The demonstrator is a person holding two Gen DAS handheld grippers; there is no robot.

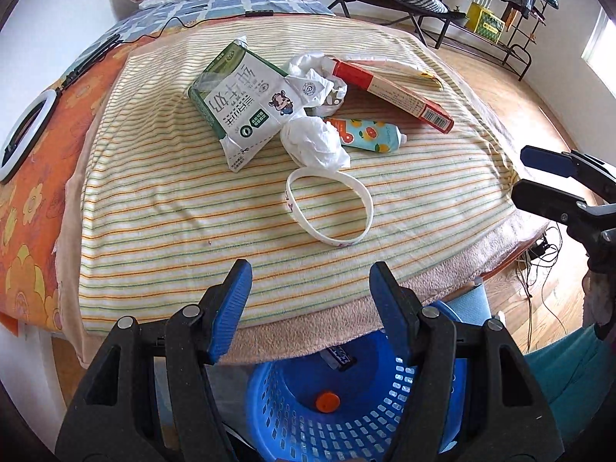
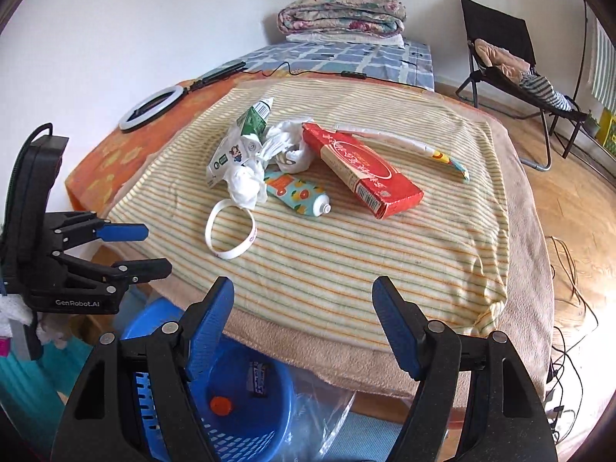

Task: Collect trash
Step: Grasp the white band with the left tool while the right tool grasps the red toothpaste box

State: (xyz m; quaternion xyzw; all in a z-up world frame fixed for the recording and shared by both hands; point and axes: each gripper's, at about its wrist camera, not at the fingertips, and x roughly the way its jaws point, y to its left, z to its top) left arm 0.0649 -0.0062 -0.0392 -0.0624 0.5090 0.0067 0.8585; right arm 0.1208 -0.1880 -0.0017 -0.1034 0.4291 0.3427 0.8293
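Trash lies on a striped cloth (image 1: 154, 231): a green-and-white milk carton (image 1: 242, 104), crumpled white paper (image 1: 313, 142), a red box (image 1: 392, 94), a fruit-print tube (image 1: 365, 134) and a white wristband (image 1: 329, 206). The same pile shows in the right wrist view, with the carton (image 2: 238, 150), red box (image 2: 362, 169), tube (image 2: 298, 192) and wristband (image 2: 230, 234). A blue basket (image 1: 346, 427) stands below the near edge, holding an orange cap (image 1: 327, 401) and a small wrapper. My left gripper (image 1: 308, 296) is open above the basket. My right gripper (image 2: 304, 315) is open and empty.
A ring light (image 2: 150, 107) and black cable lie on the orange sheet at the left. Folded quilts (image 2: 342, 13) sit at the far end. A folding chair (image 2: 508, 65) and wooden floor with cables (image 2: 569, 269) are on the right. Clear plastic (image 2: 327, 415) lies beside the basket.
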